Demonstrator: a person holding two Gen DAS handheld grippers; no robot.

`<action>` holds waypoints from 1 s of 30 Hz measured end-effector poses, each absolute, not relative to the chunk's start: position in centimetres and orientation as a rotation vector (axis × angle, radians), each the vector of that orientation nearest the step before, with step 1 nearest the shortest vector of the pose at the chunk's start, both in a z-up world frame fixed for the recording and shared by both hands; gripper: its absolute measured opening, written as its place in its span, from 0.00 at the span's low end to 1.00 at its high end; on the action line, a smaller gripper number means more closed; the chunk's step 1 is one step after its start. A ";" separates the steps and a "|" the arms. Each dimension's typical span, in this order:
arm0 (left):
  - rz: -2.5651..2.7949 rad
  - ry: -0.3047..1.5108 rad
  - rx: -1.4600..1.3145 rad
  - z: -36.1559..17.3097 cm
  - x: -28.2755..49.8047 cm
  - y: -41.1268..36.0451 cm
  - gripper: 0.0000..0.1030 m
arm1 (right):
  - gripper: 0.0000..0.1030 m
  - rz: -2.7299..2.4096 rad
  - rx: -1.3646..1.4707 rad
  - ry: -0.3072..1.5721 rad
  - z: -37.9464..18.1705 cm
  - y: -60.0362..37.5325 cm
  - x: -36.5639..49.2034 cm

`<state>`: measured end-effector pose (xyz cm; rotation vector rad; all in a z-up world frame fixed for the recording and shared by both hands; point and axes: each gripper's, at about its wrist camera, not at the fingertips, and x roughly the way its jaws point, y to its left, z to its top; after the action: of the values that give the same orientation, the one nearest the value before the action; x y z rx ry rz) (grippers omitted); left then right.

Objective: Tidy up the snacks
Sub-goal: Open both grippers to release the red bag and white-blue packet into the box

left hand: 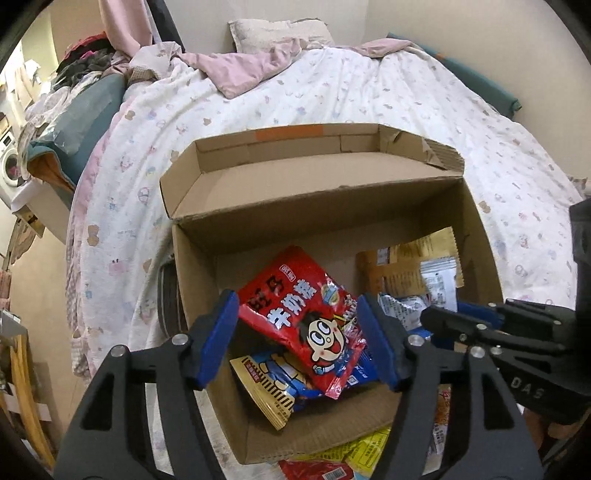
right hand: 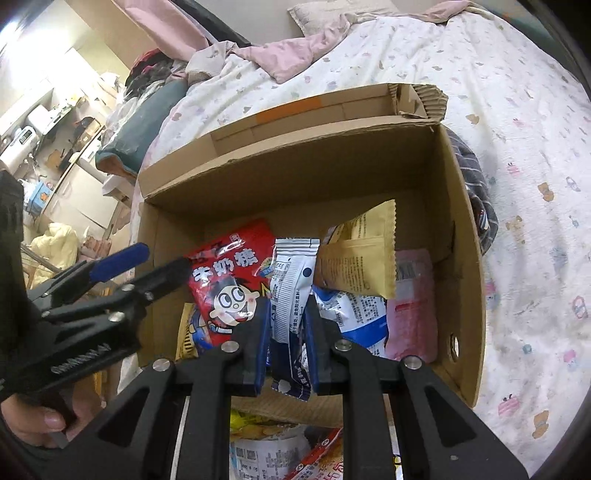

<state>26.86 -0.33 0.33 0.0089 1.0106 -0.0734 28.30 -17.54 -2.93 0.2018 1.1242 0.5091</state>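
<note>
Beyond both grippers spreads a bed under a white patterned quilt, with a pink blanket and a pillow at its far end. On the quilt, directly ahead of the fingers, sits an open cardboard box, its lid flap folded back away from the grippers.

Inside the box lie several snack packets. A red candy bag with a cartoon face rests tilted on top of a blue and gold packet, on the side of the box nearer the left gripper. A tan packet leans against the far right wall, over a blue and white bag and a pink packet.

The left gripper hangs over the near edge of the box with its jaws spread wide; the red candy bag shows between the fingers, but whether they touch it cannot be told. The right gripper is clamped narrow on a white sachet, held upright above the box interior, between the red candy bag and the blue and white bag.

Below the near wall of the box, closest to the grippers, more loose packets lie on the quilt, yellow, white and red.
</note>
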 end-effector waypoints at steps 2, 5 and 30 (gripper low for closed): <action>-0.071 1.002 0.012 0.6 26.8 -0.3 0.62 | 0.18 0.512 0.204 1.129 -3.0 -17.5 28.4; -0.080 0.995 -0.006 0.9 26.9 -0.1 0.63 | 0.20 0.524 0.214 1.124 -2.9 -17.4 28.3; -0.039 0.996 -0.105 1.2 25.8 1.7 0.63 | 0.72 0.438 0.193 1.045 -1.1 -19.4 27.5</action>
<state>25.82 1.66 1.17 -0.1051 0.9962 -0.0389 27.54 -19.44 -1.12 0.1935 1.0451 0.4383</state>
